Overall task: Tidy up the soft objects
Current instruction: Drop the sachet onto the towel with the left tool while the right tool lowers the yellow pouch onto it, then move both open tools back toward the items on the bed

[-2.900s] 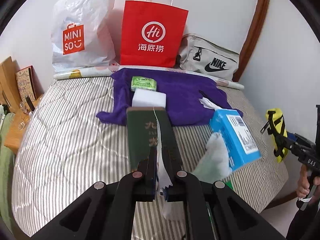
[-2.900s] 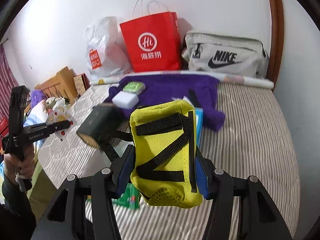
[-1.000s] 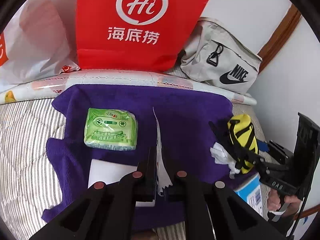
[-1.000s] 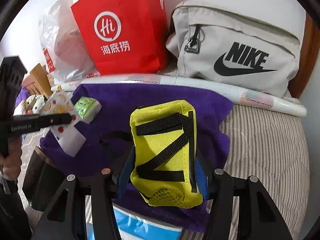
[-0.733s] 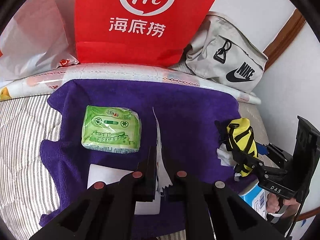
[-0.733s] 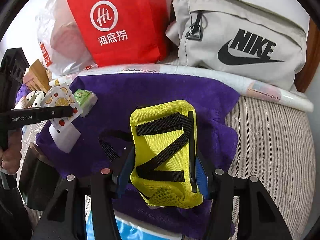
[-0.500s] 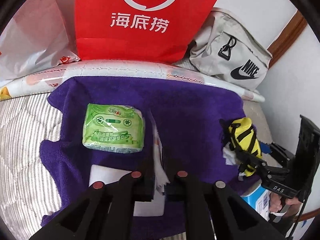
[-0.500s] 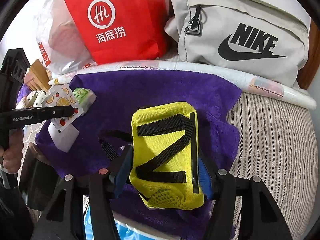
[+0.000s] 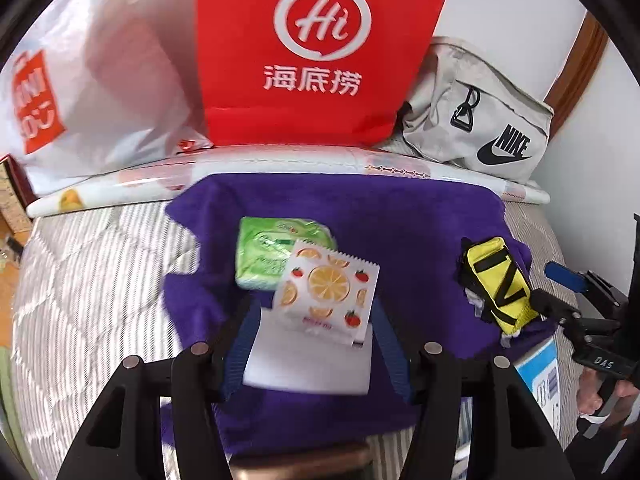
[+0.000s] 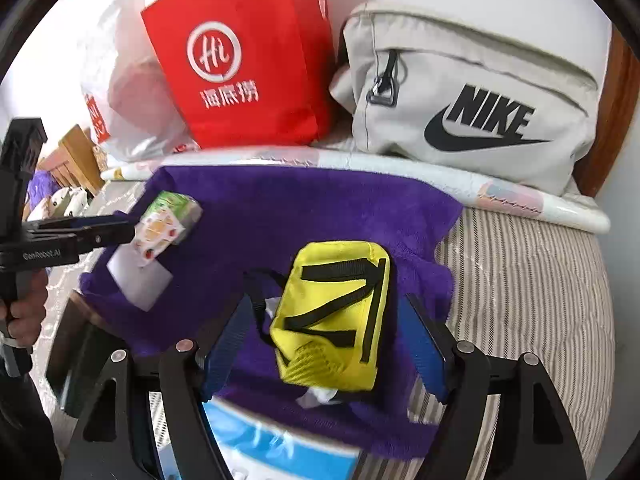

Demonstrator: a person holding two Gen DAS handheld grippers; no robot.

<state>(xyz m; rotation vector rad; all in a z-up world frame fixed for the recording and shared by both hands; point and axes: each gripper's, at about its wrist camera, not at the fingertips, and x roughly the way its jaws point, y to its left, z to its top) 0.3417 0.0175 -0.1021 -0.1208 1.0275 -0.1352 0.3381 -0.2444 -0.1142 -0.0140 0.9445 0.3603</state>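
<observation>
Now both releases onto the purple towel (image 9: 416, 220): left gripper (image 9: 312, 344) jaws just opened, fruit-print sachet (image 9: 326, 294) freed; right gripper (image 10: 328, 344) jaws likewise parted, yellow pouch (image 10: 336, 312) lower centre, untouched. Grippers best withdrawn straight, pouch straps avoided.

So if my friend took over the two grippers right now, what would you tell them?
Left gripper: jaws have just opened, nothing pinched; the fruit-print packet lies loose between them, leaning on the green tissue pack and white block.
Right gripper: jaws have just opened; the yellow pouch sits free on the purple towel.
Done: packet and pouch are both set on the towel.
Left: probably pull both grippers back, then see to the blue box at the towel's near edge.
</observation>
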